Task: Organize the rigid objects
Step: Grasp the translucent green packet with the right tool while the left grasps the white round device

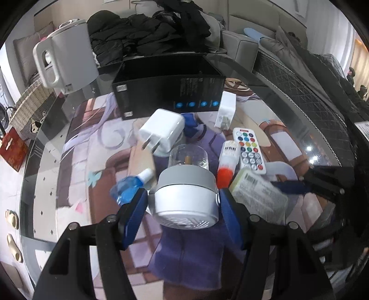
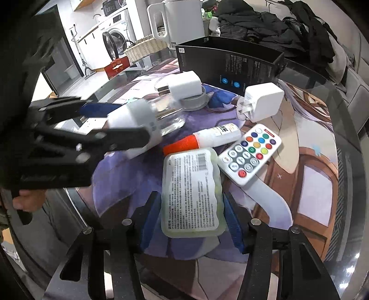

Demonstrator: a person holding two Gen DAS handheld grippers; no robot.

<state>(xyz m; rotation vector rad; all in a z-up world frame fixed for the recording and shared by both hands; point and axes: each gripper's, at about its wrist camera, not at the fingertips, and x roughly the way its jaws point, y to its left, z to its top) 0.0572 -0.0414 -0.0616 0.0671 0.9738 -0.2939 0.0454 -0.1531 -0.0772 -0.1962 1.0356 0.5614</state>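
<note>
- Left gripper (image 1: 183, 203) pinches a round silver-grey device (image 1: 185, 198) between its blue pads, one on each side; the right wrist view shows the same device (image 2: 138, 125) lifted off the mat, motion-blurred.
- What the device is: cannot tell. Ribbed face toward the camera, grey band behind it.
- Clear glass (image 1: 188, 155) sits just past the device; its lower part is hidden behind it. Something small and tan is inside, too blurred to identify.
- Blue-liquid bottle with a white cap (image 1: 130, 185) lies just left of the left gripper, partly cut off by the left finger.
- Right gripper (image 2: 192, 214) is spread, its blue pads flanking the near end of a flat translucent labelled pack (image 2: 192, 193). Contact with the pads: cannot tell. Pack lies flat on the printed mat (image 2: 306, 175).
- Beyond the pack: white tube with an orange cap (image 2: 203, 138), touching or nearly touching its far edge; white remote with coloured buttons (image 2: 250, 154) just beside it on the right.
- Further back: a white charger (image 2: 182, 86) resting on a grey ring-shaped item (image 2: 196, 101), and a second white charger (image 2: 265, 101) well to the right.
- Black box (image 2: 230, 67) stands at the far side of the mat; white kettle (image 2: 175, 20) behind it, top cut off by the frame.
- A person's fingers (image 2: 27, 200) grip the left tool at the left edge of the right wrist view.
</note>
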